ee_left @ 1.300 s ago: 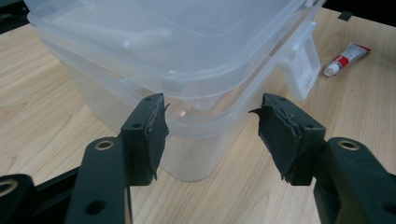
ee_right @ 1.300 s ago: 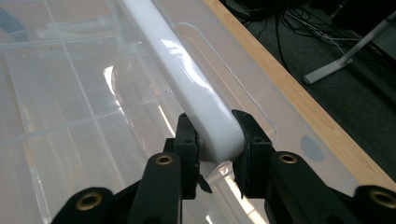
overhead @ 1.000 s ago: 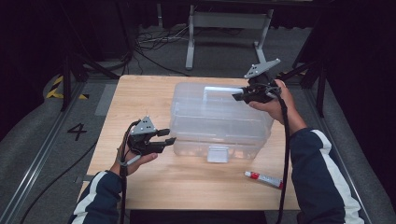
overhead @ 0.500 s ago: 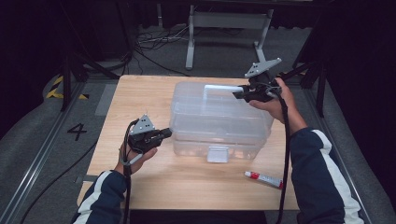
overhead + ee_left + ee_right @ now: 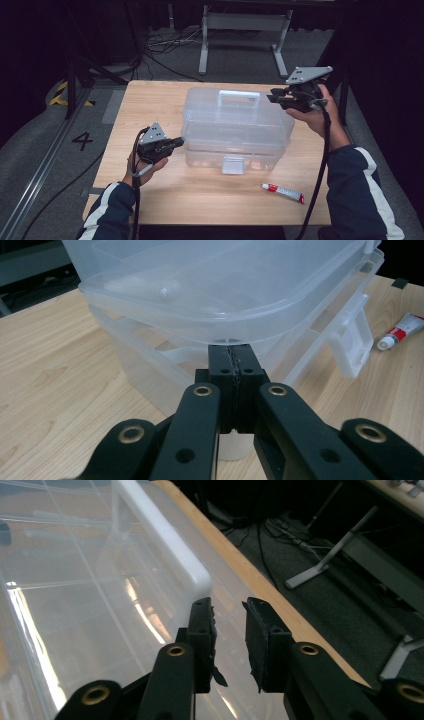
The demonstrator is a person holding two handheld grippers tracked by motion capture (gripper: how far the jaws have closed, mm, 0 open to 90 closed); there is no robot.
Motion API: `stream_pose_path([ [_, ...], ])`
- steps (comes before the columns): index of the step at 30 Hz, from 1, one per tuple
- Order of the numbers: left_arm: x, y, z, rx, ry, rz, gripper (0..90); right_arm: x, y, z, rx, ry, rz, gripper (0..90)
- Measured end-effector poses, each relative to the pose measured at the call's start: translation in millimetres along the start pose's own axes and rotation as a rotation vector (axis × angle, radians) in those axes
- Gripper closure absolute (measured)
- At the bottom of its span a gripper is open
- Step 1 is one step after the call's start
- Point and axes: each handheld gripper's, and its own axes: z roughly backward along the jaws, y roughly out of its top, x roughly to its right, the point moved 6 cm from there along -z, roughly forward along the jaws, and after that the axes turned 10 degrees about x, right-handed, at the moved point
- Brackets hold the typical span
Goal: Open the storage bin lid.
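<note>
A clear plastic box (image 5: 235, 127) with a white handle (image 5: 239, 96) on its lid stands mid-table, its white front latch (image 5: 233, 164) hanging down. My left gripper (image 5: 177, 143) is shut with nothing in it, its tip right at the box's left wall; the box (image 5: 220, 300) rises close in front of the pressed-together jaws in the left gripper view. My right gripper (image 5: 271, 97) hovers open above the lid's right rear, just right of the white handle (image 5: 165, 540). A red and white tube (image 5: 283, 193) lies near the front right.
The wooden table (image 5: 150, 100) has bare wood left of the box and along the front edge. The tube (image 5: 400, 330) lies beyond the latch (image 5: 352, 347) in the left gripper view. Behind the table are a metal stand (image 5: 240, 30) and floor cables.
My left gripper has closed from open and moved right up to the box's left wall. My right gripper has barely moved.
</note>
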Motion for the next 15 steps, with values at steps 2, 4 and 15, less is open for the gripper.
stream_pose_path([
  [2,0.1,0.7,0.2,-0.002,0.006,-0.009,89.9,4.1,-4.0,11.7,0.024,-0.024,-0.006,75.1],
  [4,0.1,1.2,0.0,-0.002,0.003,-0.008,89.9,6.3,-8.0,21.5,0.060,-0.035,-0.010,75.1],
  [15,-1.6,3.7,0.1,-0.001,-0.002,-0.022,90.0,17.2,-45.4,51.9,0.094,-0.073,-0.039,69.0],
])
